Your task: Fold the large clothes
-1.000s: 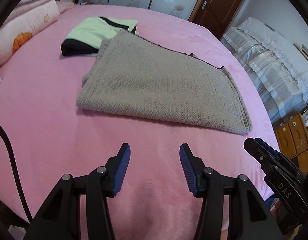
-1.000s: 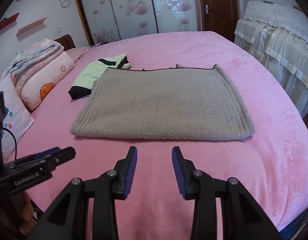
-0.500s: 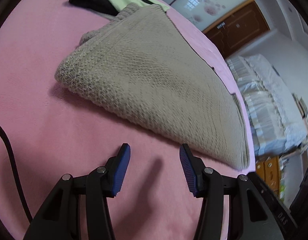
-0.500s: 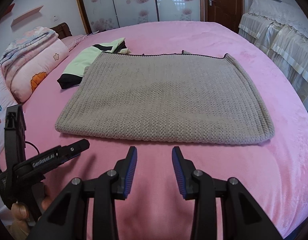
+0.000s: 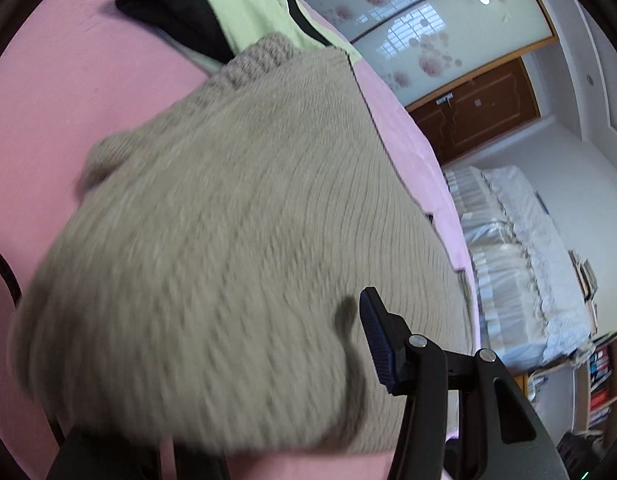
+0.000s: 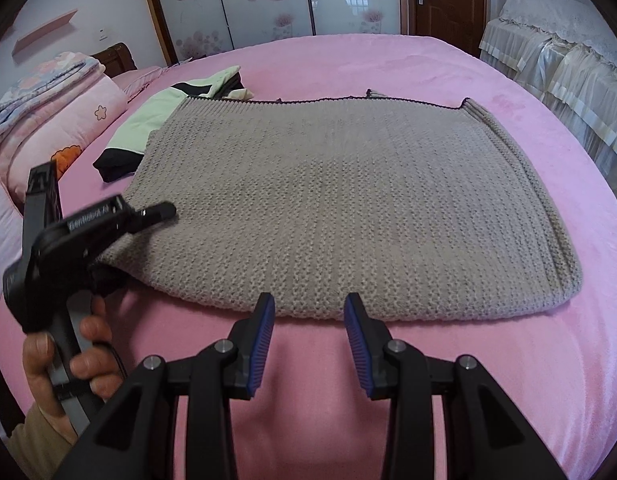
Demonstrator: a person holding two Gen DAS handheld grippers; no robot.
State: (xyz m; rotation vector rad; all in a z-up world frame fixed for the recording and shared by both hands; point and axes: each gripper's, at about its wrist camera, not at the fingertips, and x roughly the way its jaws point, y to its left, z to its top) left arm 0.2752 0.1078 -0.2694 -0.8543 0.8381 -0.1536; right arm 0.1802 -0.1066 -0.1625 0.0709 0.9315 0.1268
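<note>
While a folded grey knitted sweater (image 6: 348, 204) lies flat on a pink bed cover (image 6: 508, 380), two hand-held grippers sit at its near edge. Seen from the right wrist camera, the sweater forms a broad rectangle across the middle of the bed, and its far left corner overlaps a green and black garment (image 6: 148, 128). Further left, a pile of pink bedding (image 6: 56, 108) rests against the bed's side.

Just short of the sweater's front edge, the right gripper (image 6: 309, 308) hovers over the cover with its blue-padded fingers spread apart and nothing between them.

At the sweater's near left corner is the left gripper (image 6: 140, 220), held by a hand (image 6: 64, 356) on its grip. One finger lies over the knit; from its own blurred wrist view, only one blue-padded finger (image 5: 378, 344) shows above the fabric, while the other is hidden under the cloth. Its fingers appear to straddle the corner, but I cannot tell whether they have clamped down.
</note>
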